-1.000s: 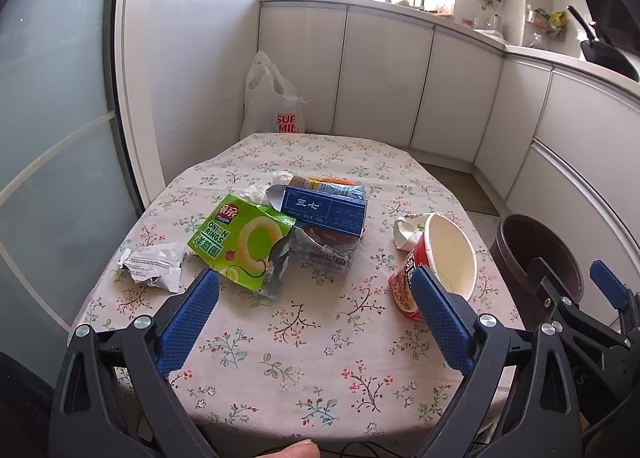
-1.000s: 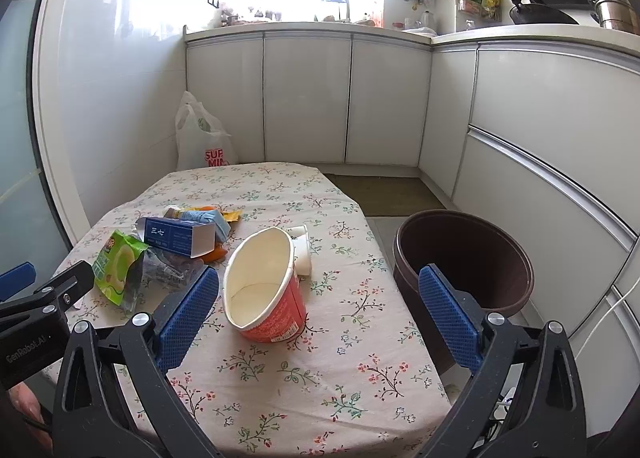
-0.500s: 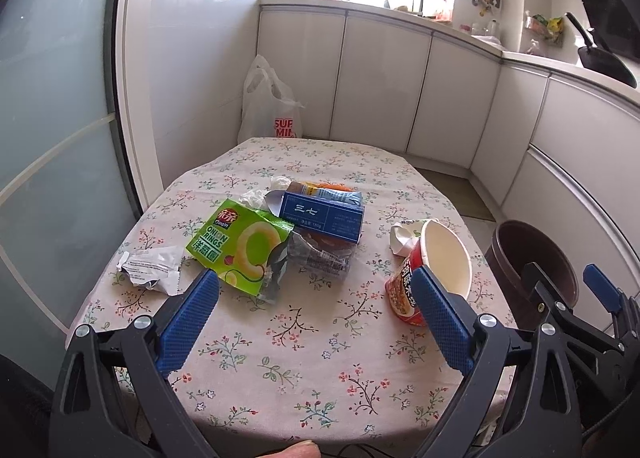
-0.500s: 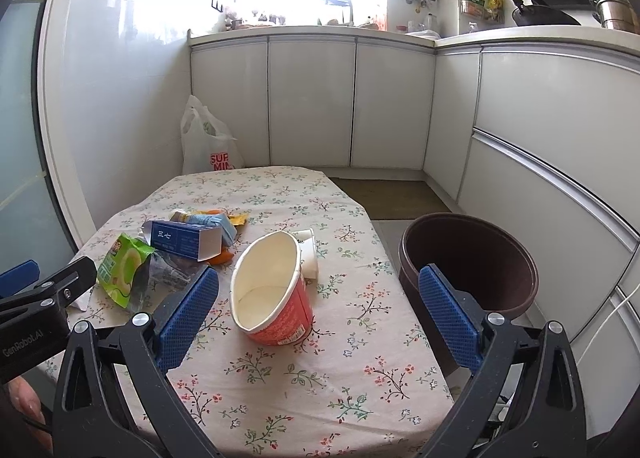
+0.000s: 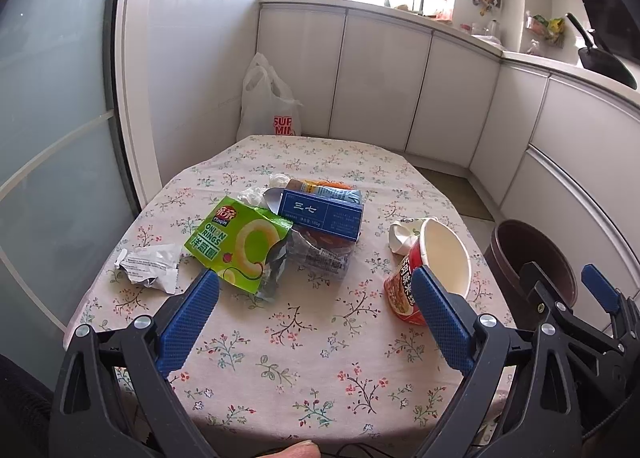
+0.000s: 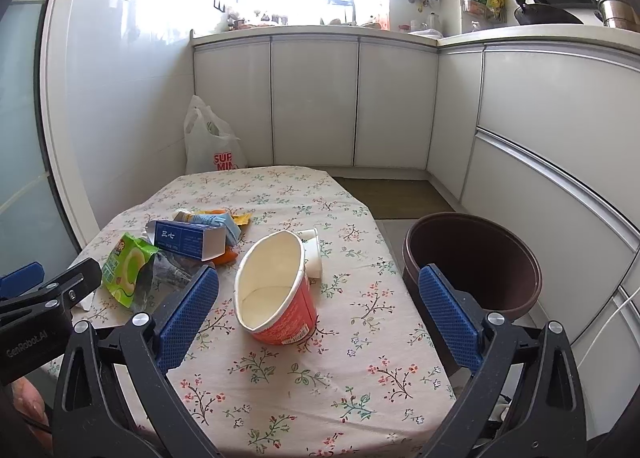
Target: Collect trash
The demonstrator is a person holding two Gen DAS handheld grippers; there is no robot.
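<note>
Floral tablecloth strewn with trash, brown bin beside, perhaps empty

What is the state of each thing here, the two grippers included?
Left gripper: open, holding nothing.
Right gripper: open, holding nothing.
Noodle cup: empty, tilted, rim squashed.
Blue box: lying flat, one end open.
Green bag: torn open, lying flat.
White wrapper: crumpled.
Bin: upright beside the table, no lid, looks empty.
Plastic bag: standing on the floor.
</note>
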